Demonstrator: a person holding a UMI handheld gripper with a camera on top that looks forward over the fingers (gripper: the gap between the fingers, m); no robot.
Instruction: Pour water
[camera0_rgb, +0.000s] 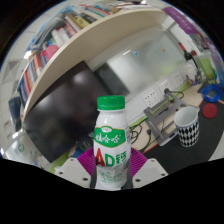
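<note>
The bottle (110, 143), white with a green cap and a green "AD" label, stands upright between the fingers (110, 176) at the near end of the view. Both magenta pads (88, 163) lie against its lower body, one on each side, so the fingers are closed on it and it fills the space between them. Just beyond and to the right, a white cup (186, 124) with a black-and-white checked band sits on the surface (160, 140), well apart from the bottle. Small clutter lies between the two, too small to name. Behind the bottle's left side is a dark monitor (62, 118). Farthest off, a bookshelf (60, 45) full of books curves overhead.
</note>
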